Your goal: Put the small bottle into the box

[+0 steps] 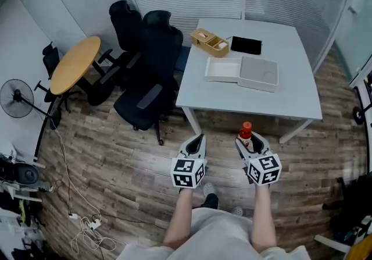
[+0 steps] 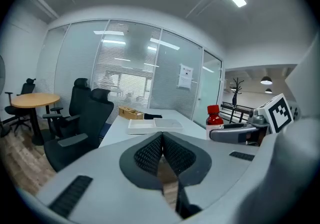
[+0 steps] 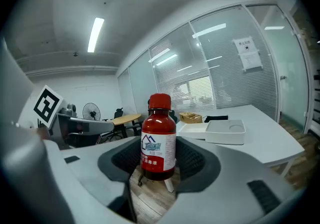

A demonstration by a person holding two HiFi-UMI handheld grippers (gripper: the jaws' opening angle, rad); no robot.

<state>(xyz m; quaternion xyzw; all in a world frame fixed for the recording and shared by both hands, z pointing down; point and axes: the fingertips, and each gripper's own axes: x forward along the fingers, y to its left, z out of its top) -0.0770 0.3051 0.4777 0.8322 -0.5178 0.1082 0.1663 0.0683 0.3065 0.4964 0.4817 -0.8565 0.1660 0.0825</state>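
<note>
Right gripper (image 1: 250,142) fingers clamp the bottle (image 3: 158,140) upright by its body, ready for setting down; it hangs short of the bench (image 1: 279,102), well apart from the open box (image 1: 222,70); left gripper (image 2: 162,140) fingers pressed together, empty, held aside.

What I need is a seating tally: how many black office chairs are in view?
3. One high-backed chair stands by the white table's left side, a second chair just beyond it, and a smaller chair behind the round wooden table. Others may be hidden.
</note>
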